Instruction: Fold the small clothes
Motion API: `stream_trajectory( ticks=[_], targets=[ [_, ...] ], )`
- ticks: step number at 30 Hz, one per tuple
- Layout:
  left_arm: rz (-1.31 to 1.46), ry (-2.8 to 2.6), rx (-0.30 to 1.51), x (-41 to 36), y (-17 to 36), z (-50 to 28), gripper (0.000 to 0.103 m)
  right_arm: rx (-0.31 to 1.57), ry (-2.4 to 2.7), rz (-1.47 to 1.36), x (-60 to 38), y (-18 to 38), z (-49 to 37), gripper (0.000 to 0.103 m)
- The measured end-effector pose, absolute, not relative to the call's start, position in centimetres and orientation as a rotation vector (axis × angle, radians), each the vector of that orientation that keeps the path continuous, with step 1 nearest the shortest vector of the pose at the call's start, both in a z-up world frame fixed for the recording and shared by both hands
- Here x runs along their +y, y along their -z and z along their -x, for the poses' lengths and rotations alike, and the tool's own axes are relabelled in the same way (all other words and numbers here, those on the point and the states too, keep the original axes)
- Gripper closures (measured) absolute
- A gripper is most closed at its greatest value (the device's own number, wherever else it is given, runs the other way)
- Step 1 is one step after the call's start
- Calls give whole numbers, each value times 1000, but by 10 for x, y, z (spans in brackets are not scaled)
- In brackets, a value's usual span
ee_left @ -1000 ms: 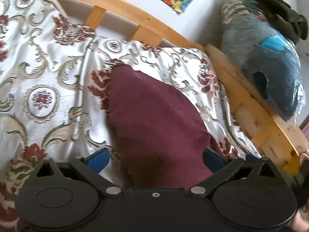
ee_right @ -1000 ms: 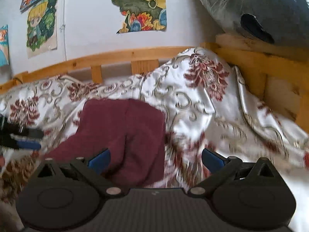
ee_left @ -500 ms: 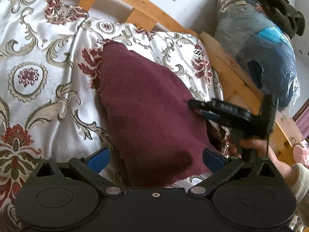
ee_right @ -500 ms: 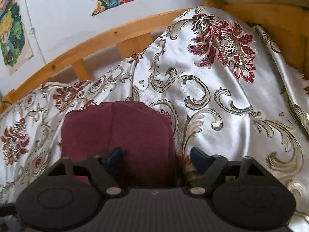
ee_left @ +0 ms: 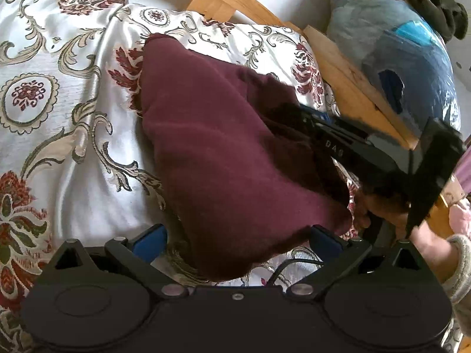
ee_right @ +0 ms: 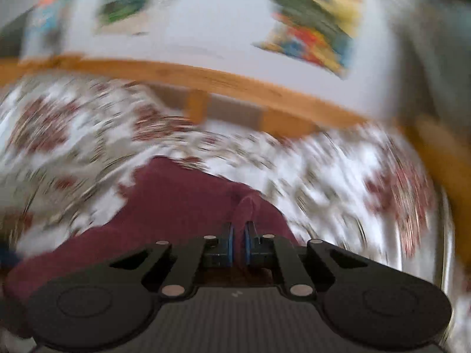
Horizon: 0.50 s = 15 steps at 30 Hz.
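A maroon garment lies on the floral bedspread, its near end between the fingers of my left gripper, which is open around it. My right gripper reaches in from the right and pinches the garment's right edge. In the blurred right wrist view my right gripper is shut on a raised fold of the maroon garment.
A wooden bed rail runs along the far side and down the right. A plastic-wrapped bundle with a dark green garment on top sits beyond the rail. Posters hang on the wall.
My right gripper has closed on the garment's right edge and is moving fast, blurring its view. My left gripper stayed open and shifted slightly.
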<state>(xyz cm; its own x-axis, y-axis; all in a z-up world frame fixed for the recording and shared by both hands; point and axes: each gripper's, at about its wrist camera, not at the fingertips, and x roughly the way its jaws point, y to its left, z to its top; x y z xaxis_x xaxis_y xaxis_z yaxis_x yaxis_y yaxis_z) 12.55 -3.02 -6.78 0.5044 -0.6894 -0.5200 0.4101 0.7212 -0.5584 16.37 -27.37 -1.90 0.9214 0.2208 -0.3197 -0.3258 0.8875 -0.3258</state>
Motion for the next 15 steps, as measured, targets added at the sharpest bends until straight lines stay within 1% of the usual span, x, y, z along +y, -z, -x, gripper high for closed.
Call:
stream_trajectory(
  ticks=[2, 5, 10, 15],
  targets=[
    [376, 692, 798, -33, 69, -125, 1, 245, -317, 461, -260, 16, -161, 94],
    [353, 699, 794, -36, 69, -124, 1, 243, -279, 459, -261, 11, -173, 94],
    [352, 700, 798, -36, 69, -125, 1, 331, -164, 264, -302, 6, -206, 94],
    [397, 728, 789, -32, 67, -126, 1, 429, -145, 120, -334, 23, -218, 94]
  ],
)
